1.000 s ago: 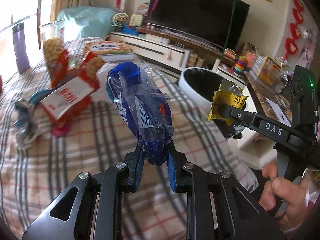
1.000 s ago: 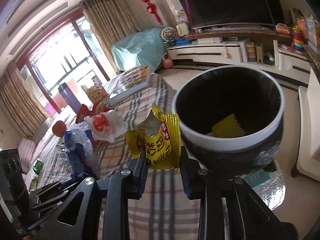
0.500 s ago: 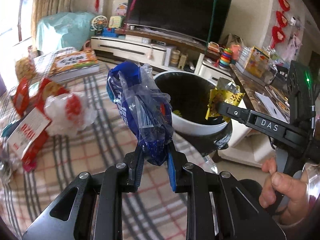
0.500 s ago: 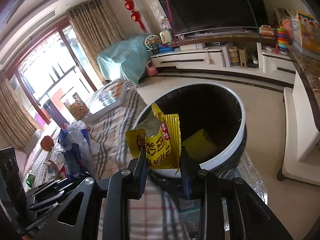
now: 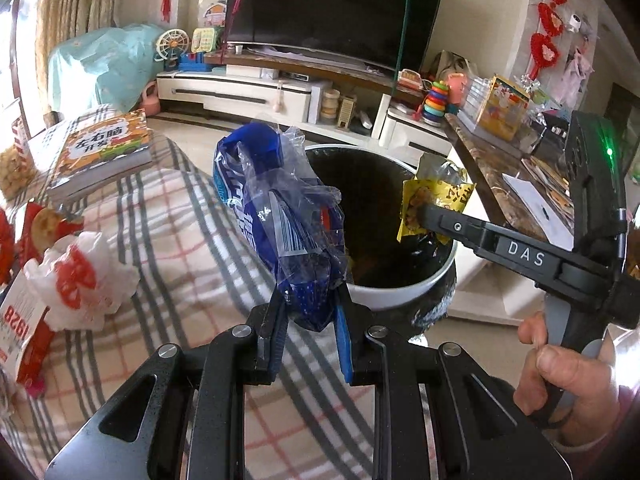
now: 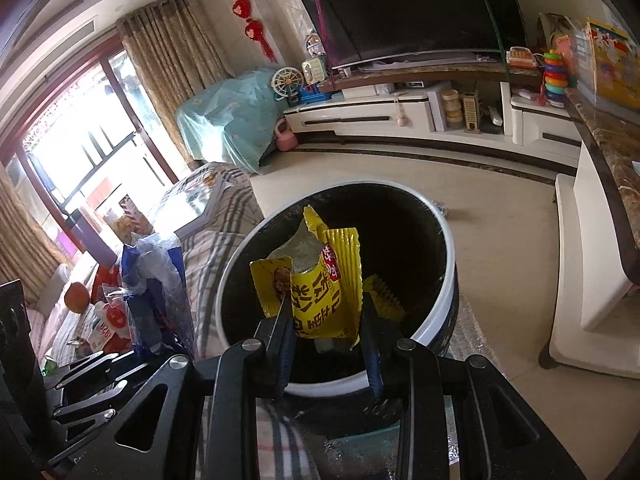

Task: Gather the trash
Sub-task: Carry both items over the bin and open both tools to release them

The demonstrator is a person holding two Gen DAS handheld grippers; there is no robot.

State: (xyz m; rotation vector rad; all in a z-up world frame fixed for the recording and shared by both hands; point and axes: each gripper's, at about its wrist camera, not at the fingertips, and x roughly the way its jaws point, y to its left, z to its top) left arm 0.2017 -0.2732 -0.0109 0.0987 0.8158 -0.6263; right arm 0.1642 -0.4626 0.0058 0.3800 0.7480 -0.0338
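Observation:
My left gripper [image 5: 310,312] is shut on a crumpled blue and clear plastic wrapper [image 5: 280,216], which stands up in front of the round bin [image 5: 400,300] with a white rim and a dark inside. My right gripper [image 6: 326,320] is shut on a torn yellow snack packet [image 6: 316,292], held over the near side of the bin's mouth [image 6: 440,312]. In the left wrist view the right gripper [image 5: 420,216] reaches in from the right with the yellow packet [image 5: 436,200] above the bin. Another yellow wrapper [image 6: 382,296] lies inside the bin.
A plaid-covered table [image 5: 180,248] on the left holds a white and red bag [image 5: 76,280], red snack packets [image 5: 20,340] and a book [image 5: 100,152]. Behind stand a TV [image 5: 332,12], a low white cabinet [image 5: 240,92] and a marble-topped counter [image 6: 612,152]. A hand [image 5: 560,380] grips the right tool.
Both grippers have moved off the table toward the bin, still holding their wrappers. The yellow packet has gone from beside the bin to over its mouth, and the bin looms larger.

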